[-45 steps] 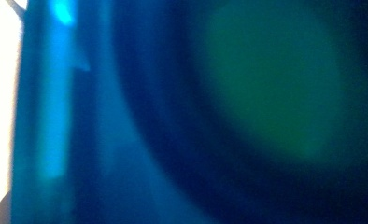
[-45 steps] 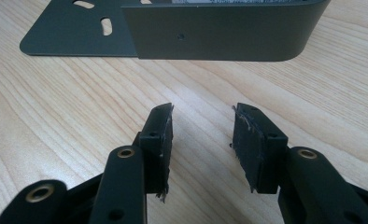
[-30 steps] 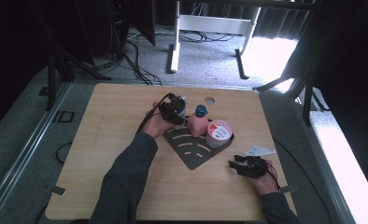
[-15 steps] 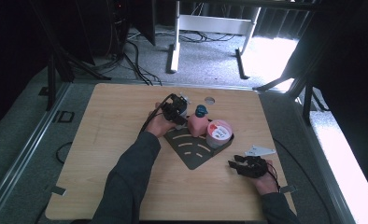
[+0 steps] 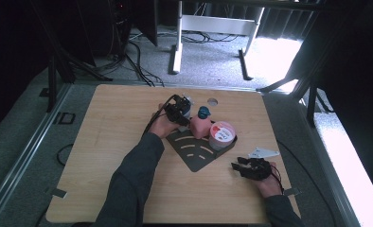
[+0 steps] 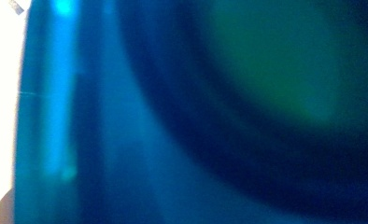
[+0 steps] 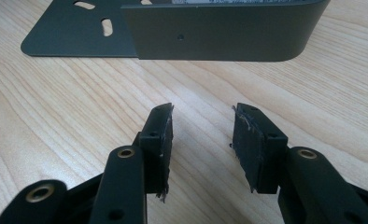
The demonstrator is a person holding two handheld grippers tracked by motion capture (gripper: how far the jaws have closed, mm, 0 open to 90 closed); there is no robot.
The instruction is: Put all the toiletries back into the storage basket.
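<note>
Nearest the person, the right claw [image 5: 241, 166] just sits low on the worktop [image 5: 118, 142] with its jaws spread and nothing between them; in the right gripper view they point at bare wood just short of the dark metal tray [image 7: 219, 32].

A bit further in, that tray [image 5: 194, 153] holds a pink bottle with a teal cap [image 5: 201, 124] and a round tub with a red and white lid [image 5: 221, 134] at its far end, the two standing just beside each other. A small white card [image 5: 263, 152] lies off to the right.

Furthest out, the left claw [image 5: 182, 109] is up against the bottle's left side. Its own camera is one big blue-green blur [image 6: 247, 93], so something's right on the lens, likely the cap. Can't tell if it's actually gripping.

My guess: the bottle is mid-handling, either being placed or picked, and the tray's front half is still bare.
</note>
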